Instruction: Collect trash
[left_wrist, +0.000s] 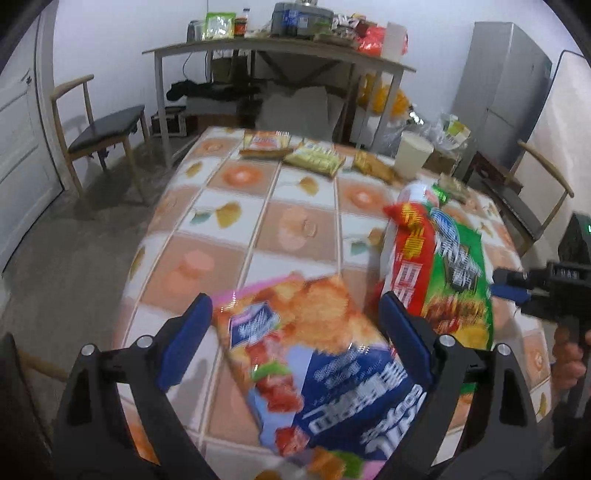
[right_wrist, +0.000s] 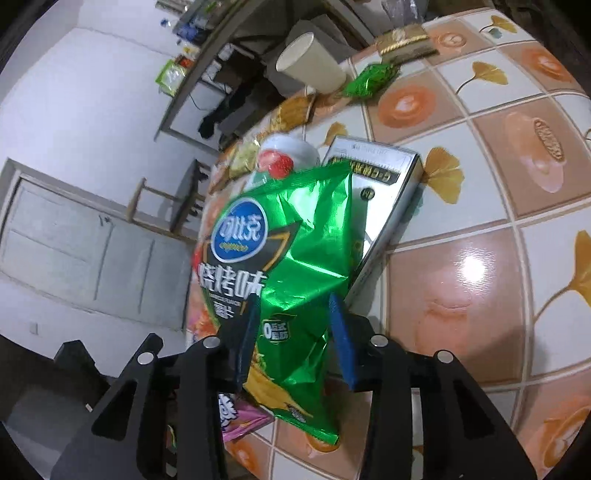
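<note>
Your right tool (right_wrist: 293, 332) has its blue pads pinching the crinkled green foil crisp bag (right_wrist: 295, 258), which rises straight ahead of the fingers; no earlier view is at hand. Just beyond it, a silvery rectangular carton (right_wrist: 384, 192) lies flat on the glossy tile-patterned worktop (right_wrist: 480, 258). Your left tool (left_wrist: 295, 343) stands wide open, its pads apart on either side of a shiny pink-and-blue snack bag (left_wrist: 314, 369) lying flat below. Farther ahead stands a cream paper cup (left_wrist: 413, 155).
</note>
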